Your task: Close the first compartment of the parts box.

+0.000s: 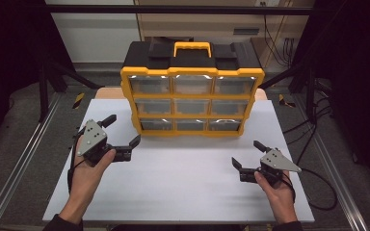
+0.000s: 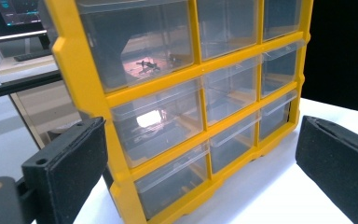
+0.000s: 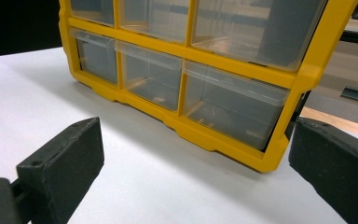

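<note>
Left gripper (image 1: 124,130) with jaws spread wide (nothing between them), right gripper (image 1: 250,154) likewise apart, yellow drawer organizer (image 1: 191,101) stood beyond on white table (image 1: 183,183).

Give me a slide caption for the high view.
Two open handheld grippers, left gripper and right gripper, flank a yellow nine-drawer organizer on a white table.

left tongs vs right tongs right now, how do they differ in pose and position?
The left tongs sit close to the organizer's lower left corner; the right tongs sit farther out on the white table, off its right side. The left tongs stand nearer the table's far edge, the right tongs nearer the person. Left tongs point toward the drawers, right tongs point left. Shared: both are open, with nothing between the jaws, each held in a hand.
</note>
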{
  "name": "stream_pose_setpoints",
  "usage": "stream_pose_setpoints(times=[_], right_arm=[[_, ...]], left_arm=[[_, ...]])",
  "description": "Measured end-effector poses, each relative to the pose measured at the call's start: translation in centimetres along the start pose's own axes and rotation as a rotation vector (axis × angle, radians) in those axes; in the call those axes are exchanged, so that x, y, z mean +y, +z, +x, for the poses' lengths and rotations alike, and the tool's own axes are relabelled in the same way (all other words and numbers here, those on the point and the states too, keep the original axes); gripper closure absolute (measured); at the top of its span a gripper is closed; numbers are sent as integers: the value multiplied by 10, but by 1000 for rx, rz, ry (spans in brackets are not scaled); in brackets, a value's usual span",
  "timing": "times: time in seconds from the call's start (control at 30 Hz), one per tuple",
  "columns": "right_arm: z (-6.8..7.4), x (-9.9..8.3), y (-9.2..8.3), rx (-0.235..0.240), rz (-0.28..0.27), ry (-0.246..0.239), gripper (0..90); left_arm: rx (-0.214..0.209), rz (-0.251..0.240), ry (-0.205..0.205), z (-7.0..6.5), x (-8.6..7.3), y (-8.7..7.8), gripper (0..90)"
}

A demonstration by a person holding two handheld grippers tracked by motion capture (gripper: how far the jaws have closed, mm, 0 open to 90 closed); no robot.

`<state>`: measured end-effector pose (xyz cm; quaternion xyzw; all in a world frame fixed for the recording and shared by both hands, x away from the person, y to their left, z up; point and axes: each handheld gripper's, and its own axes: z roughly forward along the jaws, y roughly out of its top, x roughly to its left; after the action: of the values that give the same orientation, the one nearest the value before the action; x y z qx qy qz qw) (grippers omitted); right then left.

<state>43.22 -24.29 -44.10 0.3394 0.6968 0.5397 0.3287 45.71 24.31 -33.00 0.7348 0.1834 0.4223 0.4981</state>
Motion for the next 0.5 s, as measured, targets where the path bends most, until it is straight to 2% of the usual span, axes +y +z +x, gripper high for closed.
stream_pose_setpoints(times=[0.5], right_arm=[[0, 0, 0, 0, -3, -1, 33]], left_arm=[[27, -16, -5, 8, -13, -16, 21]])
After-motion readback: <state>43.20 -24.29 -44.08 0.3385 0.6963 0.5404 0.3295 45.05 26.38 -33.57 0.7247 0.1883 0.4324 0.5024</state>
